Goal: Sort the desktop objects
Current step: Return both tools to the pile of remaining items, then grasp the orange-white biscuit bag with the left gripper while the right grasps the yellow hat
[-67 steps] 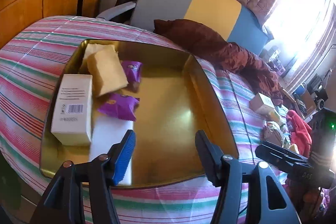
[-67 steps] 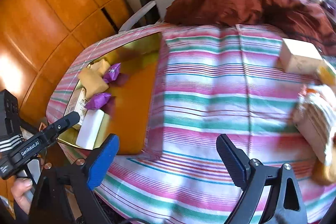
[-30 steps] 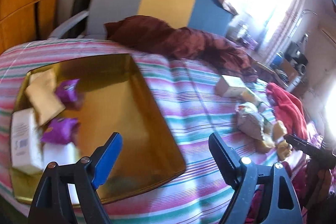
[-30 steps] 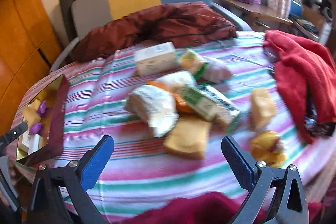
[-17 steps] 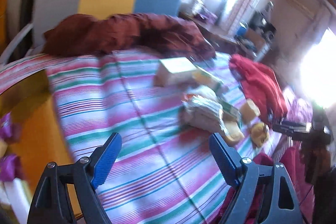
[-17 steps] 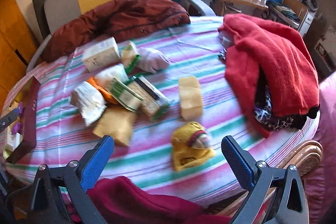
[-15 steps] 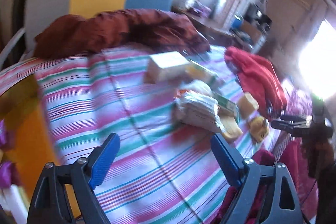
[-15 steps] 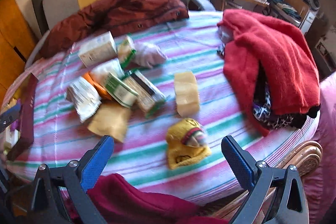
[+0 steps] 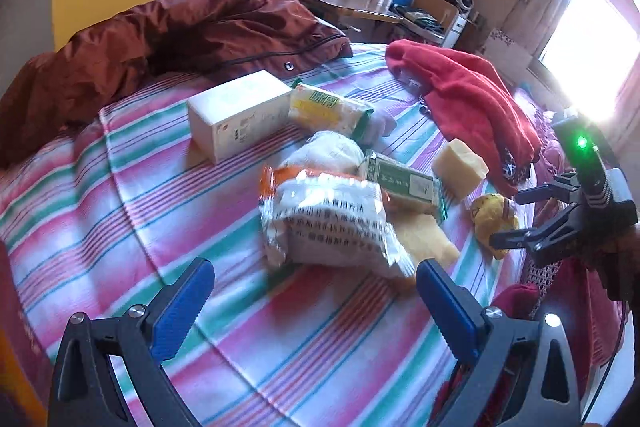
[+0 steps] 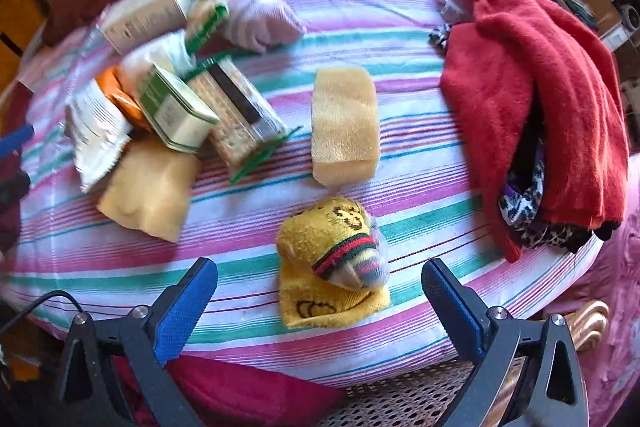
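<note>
Snacks and small goods lie heaped on the striped tablecloth [image 9: 120,195]. From the left wrist view, a crinkly white-and-orange packet [image 9: 328,223] sits just ahead of the left gripper [image 9: 312,287], between the lines of its two blue pads but beyond their tips, not touching either. Its jaws are opening wide, with nothing in them. Behind the packet lie a white box [image 9: 240,115], a green-and-white carton [image 9: 400,183] and a pale sponge block [image 9: 460,167].

The right gripper [image 10: 320,287] hangs over the table's near edge, jaws spread wide and holding nothing. A yellow knitted bundle [image 10: 332,259] with a striped cuff lies between its pads, clear of both. A red garment [image 10: 540,87] is piled to the right.
</note>
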`<state>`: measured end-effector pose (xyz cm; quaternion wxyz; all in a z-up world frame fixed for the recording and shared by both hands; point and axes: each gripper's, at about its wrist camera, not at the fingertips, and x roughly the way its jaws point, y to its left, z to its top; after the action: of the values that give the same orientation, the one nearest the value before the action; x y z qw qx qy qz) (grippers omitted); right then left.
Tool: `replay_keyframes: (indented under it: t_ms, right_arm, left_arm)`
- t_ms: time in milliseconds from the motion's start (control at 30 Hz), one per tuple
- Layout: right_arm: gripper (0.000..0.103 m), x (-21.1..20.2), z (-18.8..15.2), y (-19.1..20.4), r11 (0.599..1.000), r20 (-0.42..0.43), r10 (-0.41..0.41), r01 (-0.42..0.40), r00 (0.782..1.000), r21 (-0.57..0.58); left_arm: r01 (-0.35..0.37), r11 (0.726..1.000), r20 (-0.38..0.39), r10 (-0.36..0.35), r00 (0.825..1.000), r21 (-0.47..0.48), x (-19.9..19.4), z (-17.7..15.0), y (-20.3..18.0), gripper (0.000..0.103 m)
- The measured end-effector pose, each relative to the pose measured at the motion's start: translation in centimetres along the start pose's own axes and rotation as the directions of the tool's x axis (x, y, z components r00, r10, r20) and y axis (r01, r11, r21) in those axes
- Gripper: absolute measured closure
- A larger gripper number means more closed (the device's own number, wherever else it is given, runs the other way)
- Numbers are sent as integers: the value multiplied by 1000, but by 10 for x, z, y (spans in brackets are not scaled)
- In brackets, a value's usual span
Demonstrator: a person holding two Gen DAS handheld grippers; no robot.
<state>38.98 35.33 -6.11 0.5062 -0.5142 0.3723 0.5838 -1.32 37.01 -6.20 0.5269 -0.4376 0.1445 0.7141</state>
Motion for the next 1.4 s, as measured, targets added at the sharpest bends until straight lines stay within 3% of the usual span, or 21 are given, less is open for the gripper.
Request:
replay_keyframes:
  t_ms: [367, 467, 567, 667, 733, 767, 900, 1100, 1400]
  right_arm:
    - [11, 12, 3, 8, 998, -58, -17, 14, 998, -60]
    - [15, 13, 3, 12, 997, -63, -22, 17, 998, -80]
    - [22, 16, 2, 17, 993, -76, -44, 35, 996, -112]
    - [39, 17, -1, 17, 989, -74, -79, 69, 994, -130]
    - [46, 18, -3, 18, 987, -76, -89, 78, 993, -141]
    - [49, 18, -4, 19, 986, -77, -92, 81, 993, -145]
    - [56, 12, -10, 20, 986, -55, -86, 78, 995, -145]
    - [64, -3, -18, 16, 992, 5, -28, 29, 1000, -120]
    - [65, -32, -29, 16, 994, 107, 57, -46, 993, -102]
  left_arm:
    - [66, 994, -32, -63, 998, 85, 39, 31, -4, 0]
    - [65, 991, -79, -56, 995, 117, 58, 34, -7, 0]
    - [64, 989, -127, -47, 991, 136, 75, 35, -8, 0]
    - [82, 985, -147, -60, 987, 150, 84, 32, -8, 0]
    - [116, 987, -158, -97, 983, 113, 87, 32, -3, 6]
    - [158, 985, -181, -144, 973, 66, 90, 31, 3, 20]
    - [124, 990, -133, -115, 984, 63, 78, 25, 2, 31]
    - [105, 994, -69, -106, 992, -14, 47, 3, 13, 31]
    - [76, 985, 40, -71, 997, -156, -11, -30, 34, 31]
